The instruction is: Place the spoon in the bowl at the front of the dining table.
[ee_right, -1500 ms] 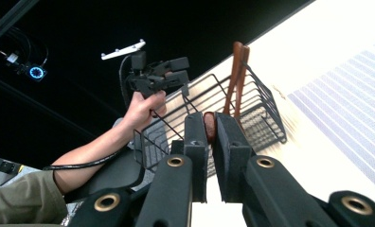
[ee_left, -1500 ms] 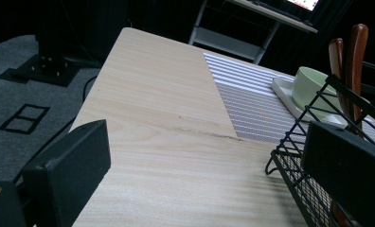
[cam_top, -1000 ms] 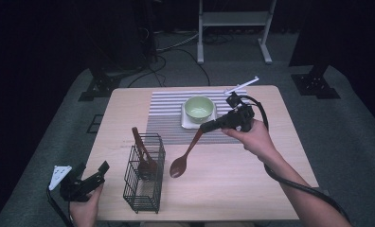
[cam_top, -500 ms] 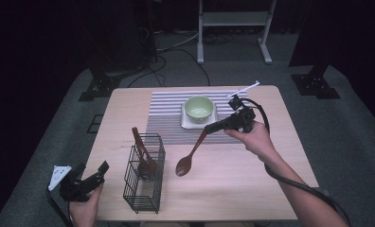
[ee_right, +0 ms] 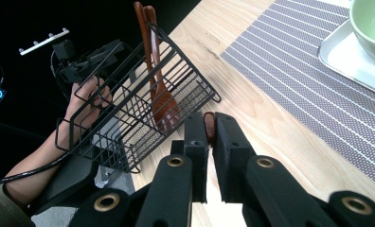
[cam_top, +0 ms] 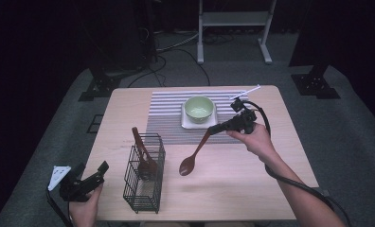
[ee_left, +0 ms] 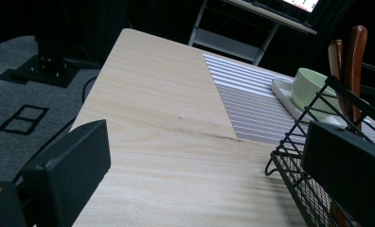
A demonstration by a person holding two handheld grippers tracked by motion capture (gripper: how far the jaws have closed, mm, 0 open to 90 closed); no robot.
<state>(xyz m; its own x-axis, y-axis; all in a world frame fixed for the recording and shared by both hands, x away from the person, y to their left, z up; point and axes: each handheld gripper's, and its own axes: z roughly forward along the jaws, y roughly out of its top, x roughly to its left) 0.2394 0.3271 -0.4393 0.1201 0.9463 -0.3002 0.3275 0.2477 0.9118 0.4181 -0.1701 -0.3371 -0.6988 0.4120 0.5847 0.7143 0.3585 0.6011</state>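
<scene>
Spoon heading for the basket!
Right gripper (cam_top: 213,129) fingers clamp the wooden spoon (cam_top: 195,154) by its handle, bowl hanging toward seven o'clock, near the wire basket (cam_top: 144,176); left gripper (cam_top: 96,171) waits, fingers wide, empty.

Right gripper (ee_right: 209,156): black body, thick padded black jaws, brass-coloured pivot screws, black trailing cable. Left gripper (cam_top: 84,177): black, grey three-cornered plate on top. Forearms bare.

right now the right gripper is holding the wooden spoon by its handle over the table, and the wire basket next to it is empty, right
Not quite. The right gripper does hold the wooden spoon by its handle above the table, but the wire basket is not empty: the high view shows wooden utensils standing in it.
</scene>
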